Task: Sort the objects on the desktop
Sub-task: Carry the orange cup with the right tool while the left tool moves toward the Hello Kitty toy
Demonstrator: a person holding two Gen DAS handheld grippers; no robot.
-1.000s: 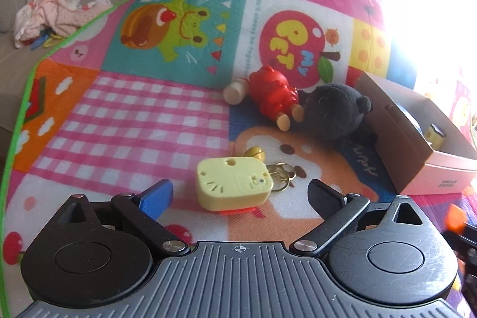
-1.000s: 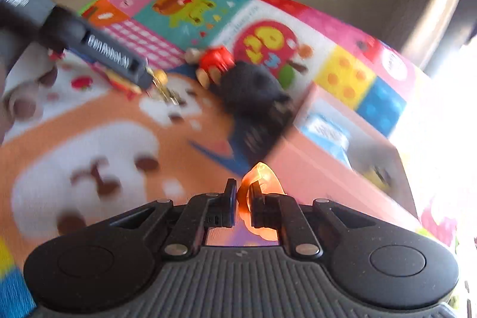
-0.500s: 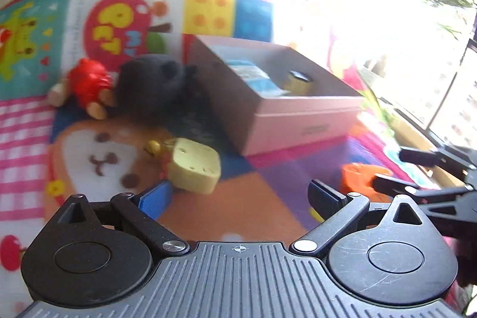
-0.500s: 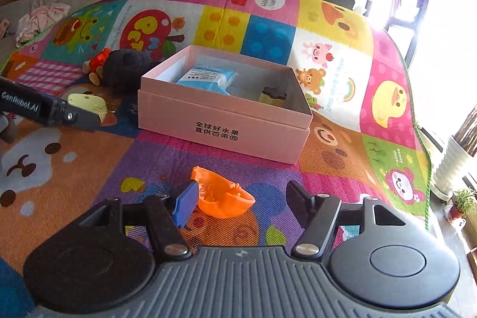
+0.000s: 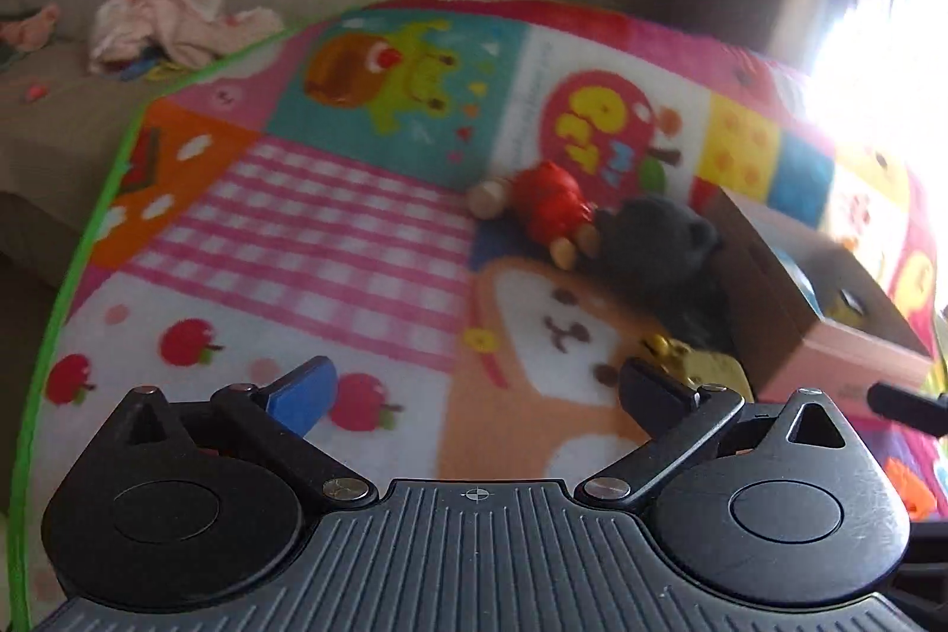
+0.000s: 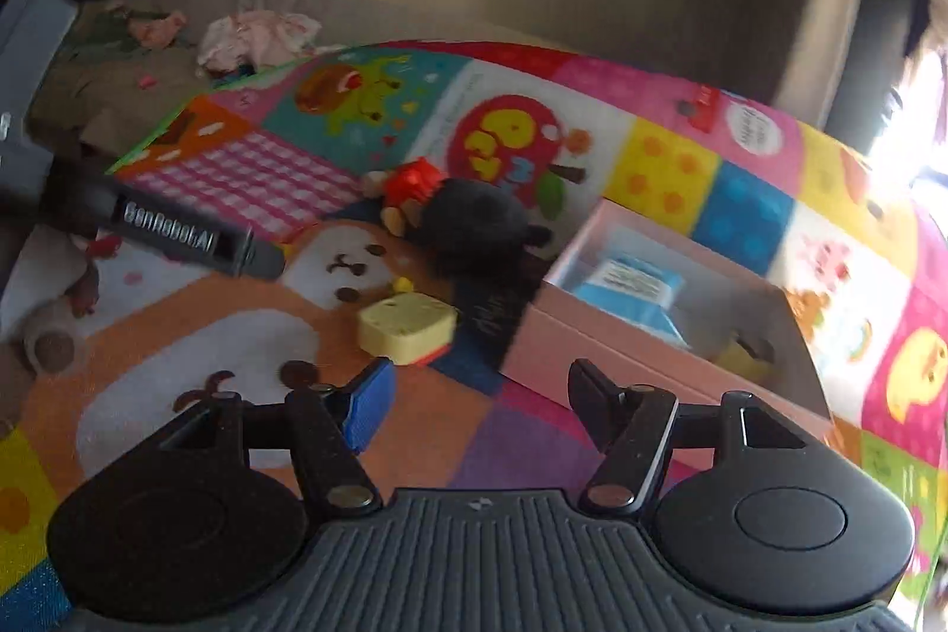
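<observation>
Colourful play mat (image 5: 308, 229) on floor. Left wrist view: left gripper (image 5: 474, 389) fingers spread wider just now, nothing between; red toy (image 5: 551, 205) at 12 o'clock, pink box (image 5: 829, 336) at 2. Right wrist view: right gripper (image 6: 474, 395) released, empty; yellow block (image 6: 406, 327) at 11 o'clock beside the box.

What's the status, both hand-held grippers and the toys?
Left hand-held gripper open, empty. Right hand-held gripper open, empty. Yellow toy on mat beside pink box. Black plush crowds the box.
</observation>
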